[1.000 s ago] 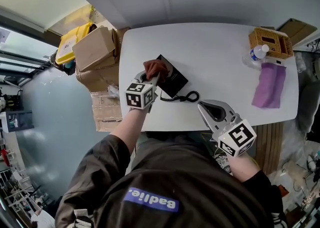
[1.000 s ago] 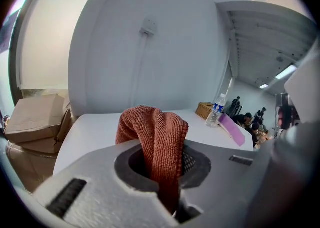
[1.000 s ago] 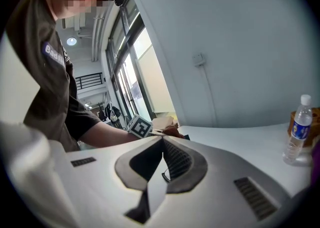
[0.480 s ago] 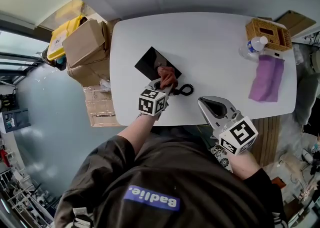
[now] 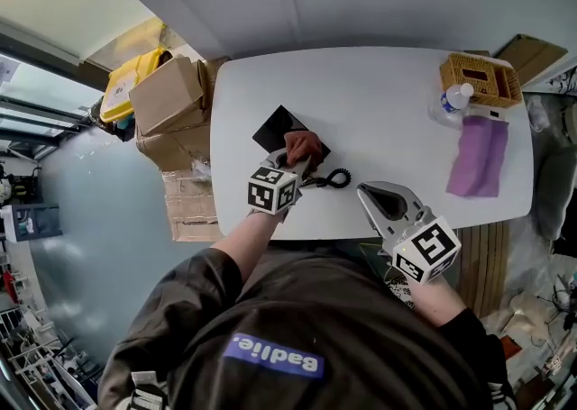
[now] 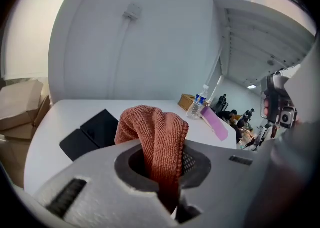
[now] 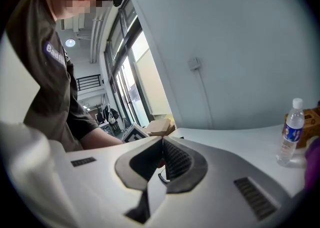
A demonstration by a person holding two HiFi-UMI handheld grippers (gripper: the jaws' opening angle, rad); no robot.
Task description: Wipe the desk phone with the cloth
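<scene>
Left gripper clamps the rust-red cloth; right gripper is closed on nothing.
The cloth rests at the near edge of the black desk phone on the white table, with the coiled cord just beside it.

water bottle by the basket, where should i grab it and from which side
I'd grip the water bottle mid-body, jaws level, since it stands upright and round. Come from the bare table on its left: the wicker basket crowds its far right and the purple cloth lies just on its near side.

Only the purple patch on the person's shirt bears lettering; nothing else is legible.
</scene>
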